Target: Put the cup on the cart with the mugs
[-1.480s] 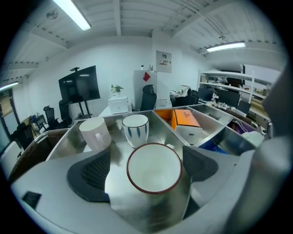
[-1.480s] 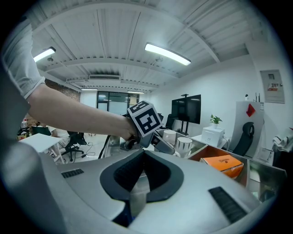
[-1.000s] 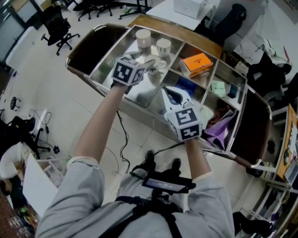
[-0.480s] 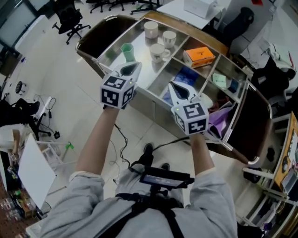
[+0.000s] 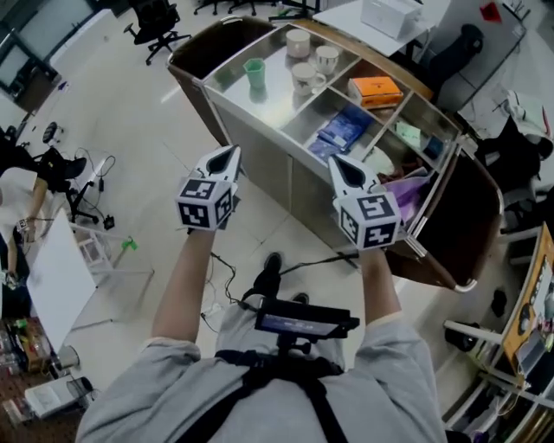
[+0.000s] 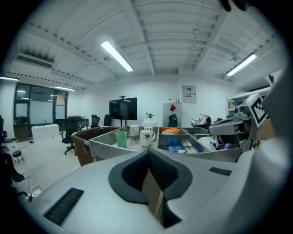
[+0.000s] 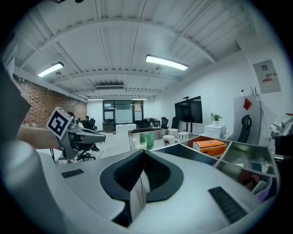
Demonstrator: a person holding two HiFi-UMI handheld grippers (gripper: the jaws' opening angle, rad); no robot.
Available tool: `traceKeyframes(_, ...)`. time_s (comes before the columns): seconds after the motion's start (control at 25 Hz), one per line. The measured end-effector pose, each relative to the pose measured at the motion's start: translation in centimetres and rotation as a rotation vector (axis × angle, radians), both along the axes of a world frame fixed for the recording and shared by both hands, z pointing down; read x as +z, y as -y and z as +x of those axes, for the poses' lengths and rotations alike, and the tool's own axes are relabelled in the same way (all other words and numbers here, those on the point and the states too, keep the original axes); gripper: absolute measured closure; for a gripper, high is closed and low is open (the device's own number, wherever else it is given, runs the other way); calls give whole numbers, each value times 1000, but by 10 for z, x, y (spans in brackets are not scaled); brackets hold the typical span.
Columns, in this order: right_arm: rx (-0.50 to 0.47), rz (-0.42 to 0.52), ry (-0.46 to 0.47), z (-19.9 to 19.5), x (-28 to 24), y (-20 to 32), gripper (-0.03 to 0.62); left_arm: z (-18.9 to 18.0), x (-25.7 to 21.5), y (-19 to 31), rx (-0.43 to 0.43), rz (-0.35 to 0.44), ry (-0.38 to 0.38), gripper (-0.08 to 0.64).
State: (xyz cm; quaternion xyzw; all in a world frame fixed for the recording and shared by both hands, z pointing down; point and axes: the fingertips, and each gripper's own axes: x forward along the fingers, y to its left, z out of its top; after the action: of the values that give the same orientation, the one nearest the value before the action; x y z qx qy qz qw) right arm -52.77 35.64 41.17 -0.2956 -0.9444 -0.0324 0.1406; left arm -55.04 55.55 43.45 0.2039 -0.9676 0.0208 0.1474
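The green cup [image 5: 254, 72] stands upright on the steel top of the cart [image 5: 260, 117], left of three white mugs [image 5: 305, 78]. Both grippers hang over the floor, well short of the cart. My left gripper [image 5: 227, 157] is shut with nothing in it; its own view shows the pads meeting at the left gripper's tip [image 6: 149, 154], with the green cup [image 6: 121, 138] and a mug [image 6: 145, 136] far ahead. My right gripper [image 5: 339, 164] is shut and empty too, the right gripper's tip [image 7: 144, 154] pointing toward the cup [image 7: 149, 138] and mugs [image 7: 169, 139].
The cart's other compartments hold an orange box [image 5: 374, 91], blue packets [image 5: 343, 128] and a purple cloth [image 5: 405, 192]. Cables run over the floor [image 5: 227, 260] by my feet. A white board [image 5: 56, 277] leans at the left, and office chairs [image 5: 156, 22] stand beyond the cart.
My left gripper, which was over the cart's top by the mugs, has drawn back over the floor, leaving the green cup standing there. The right gripper has pulled back as well.
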Motion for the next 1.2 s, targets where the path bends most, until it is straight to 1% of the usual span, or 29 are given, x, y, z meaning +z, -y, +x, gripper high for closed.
traceKeyframes(0.08, 3, -23, -4, 12, 2, 6, 591, 18, 6, -8, -32, -1, -4, 555)
traceKeyframes(0.28, 9, -34, -10, 40, 12, 17, 591, 61, 21, -19, -88, 28, -33, 555)
traceKeyframes(0.56, 8, -33, -20, 68, 19, 25, 592, 99, 34, -17, -108, 38, -54, 555)
traceKeyframes(1.2, 5, -9, -7, 93, 21, 32, 592, 132, 44, -19, -117, 68, -60, 555)
